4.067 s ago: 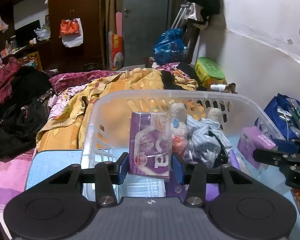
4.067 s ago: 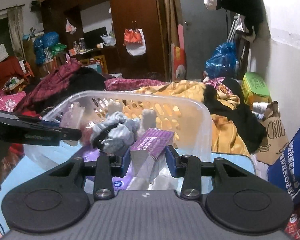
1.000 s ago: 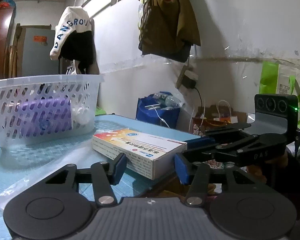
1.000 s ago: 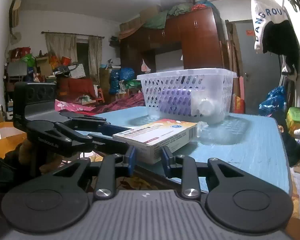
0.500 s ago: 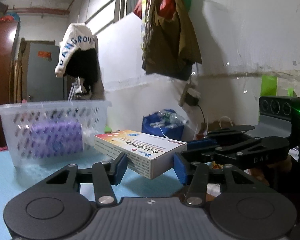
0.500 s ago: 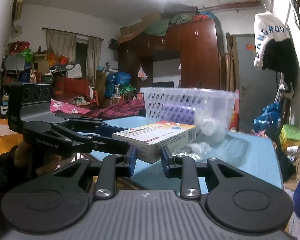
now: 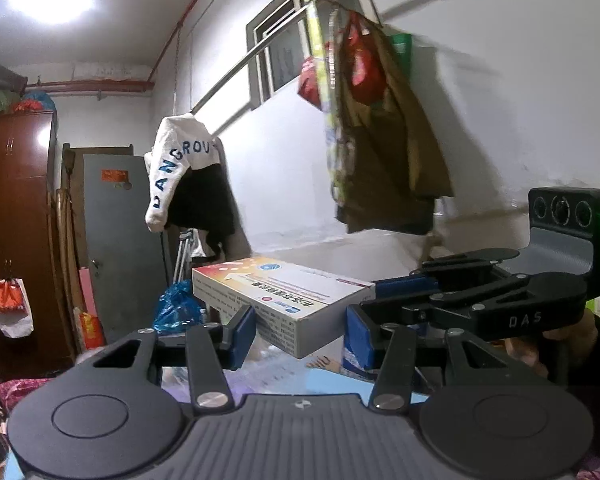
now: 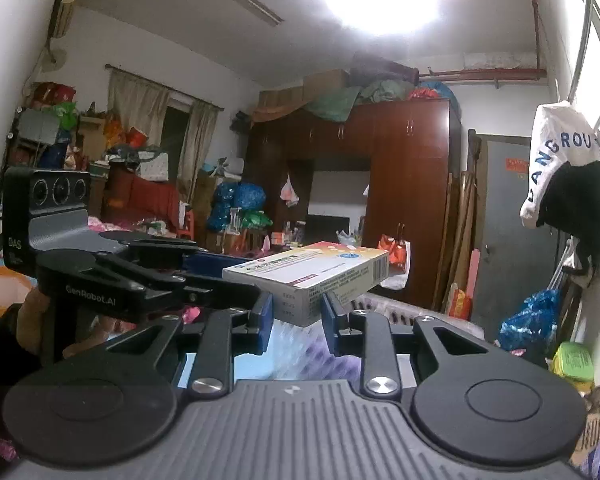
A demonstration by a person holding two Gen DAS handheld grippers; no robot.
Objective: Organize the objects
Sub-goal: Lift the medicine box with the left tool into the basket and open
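Note:
A flat white medicine box (image 7: 280,298) with an orange and blue top is held in the air by both grippers. My left gripper (image 7: 300,330) is shut on one end of it. My right gripper (image 8: 296,316) is shut on the other end, where the box (image 8: 312,270) shows its barcode side. Each gripper shows in the other's view: the right gripper (image 7: 480,300) at the right, the left gripper (image 8: 140,276) at the left. The white basket (image 8: 384,308) lies low behind the box, mostly hidden.
The blue table top (image 7: 328,382) shows just below the fingers. Clothes (image 7: 384,152) hang on the white wall ahead of the left gripper. A brown wardrobe (image 8: 404,184) and a grey door (image 8: 504,232) stand at the back. A blue bag (image 8: 528,320) sits on the floor.
Both grippers have lifted the medicine box up off the table and tilted upward. The basket has dropped almost out of both views.

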